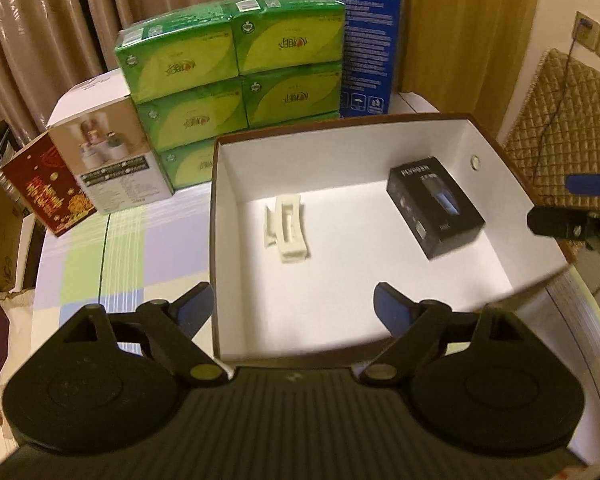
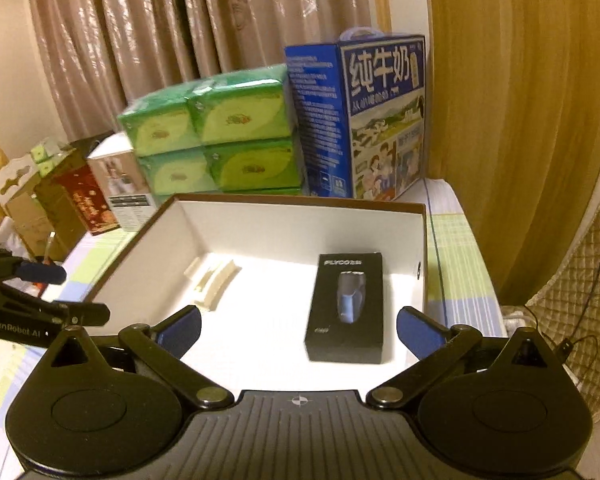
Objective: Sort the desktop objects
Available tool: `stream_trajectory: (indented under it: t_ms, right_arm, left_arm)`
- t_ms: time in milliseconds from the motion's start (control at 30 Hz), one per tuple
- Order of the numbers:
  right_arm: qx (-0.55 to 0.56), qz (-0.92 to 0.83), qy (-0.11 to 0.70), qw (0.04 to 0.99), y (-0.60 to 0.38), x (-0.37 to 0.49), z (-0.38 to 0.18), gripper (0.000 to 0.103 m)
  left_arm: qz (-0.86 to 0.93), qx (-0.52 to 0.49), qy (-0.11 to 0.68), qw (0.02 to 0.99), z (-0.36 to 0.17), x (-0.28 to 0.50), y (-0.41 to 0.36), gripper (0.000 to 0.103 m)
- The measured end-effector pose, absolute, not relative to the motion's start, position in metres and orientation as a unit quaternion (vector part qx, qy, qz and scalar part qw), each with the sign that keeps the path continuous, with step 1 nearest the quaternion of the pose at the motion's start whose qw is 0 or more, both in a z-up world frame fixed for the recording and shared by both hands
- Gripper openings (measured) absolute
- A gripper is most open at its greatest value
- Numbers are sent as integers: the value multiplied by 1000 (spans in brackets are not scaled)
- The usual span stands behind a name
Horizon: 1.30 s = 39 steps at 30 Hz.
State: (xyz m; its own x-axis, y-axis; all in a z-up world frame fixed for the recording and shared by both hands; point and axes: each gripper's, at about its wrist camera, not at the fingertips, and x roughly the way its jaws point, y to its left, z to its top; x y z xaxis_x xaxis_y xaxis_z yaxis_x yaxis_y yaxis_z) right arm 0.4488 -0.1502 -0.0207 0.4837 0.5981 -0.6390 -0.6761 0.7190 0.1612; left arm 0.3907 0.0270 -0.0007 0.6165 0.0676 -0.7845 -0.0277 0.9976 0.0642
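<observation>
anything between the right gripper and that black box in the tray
Nothing visible. The right gripper is open above the tray's near edge, and the black box lies flat just ahead, with only bare white floor between.

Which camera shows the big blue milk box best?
The right wrist view shows the blue milk box best: its picture front, its large white writing and its handle are all visible. In the left wrist view only the narrow side of that box with small print shows, partly hidden behind the green packs.
</observation>
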Motion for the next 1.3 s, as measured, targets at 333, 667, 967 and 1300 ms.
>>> stream_trajectory:
  t_ms: [333,667,967,1300]
  right_arm:
    - [-53,369,338,864,-181,388,-8,101]
    - [-60,355,345,867,-205,342,-11,101]
    - [-71,350,379,854,-224,310,-31,101]
    - [-80,347,423,833,-232,293,-58,101]
  left_arm:
    - [30,16,427,904,13,321,23,85]
    - [23,18,433,901,9,266,14,85]
    - [26,20,459,888,-9,229,8,85]
    - [16,12,492,870,-34,209,0,85]
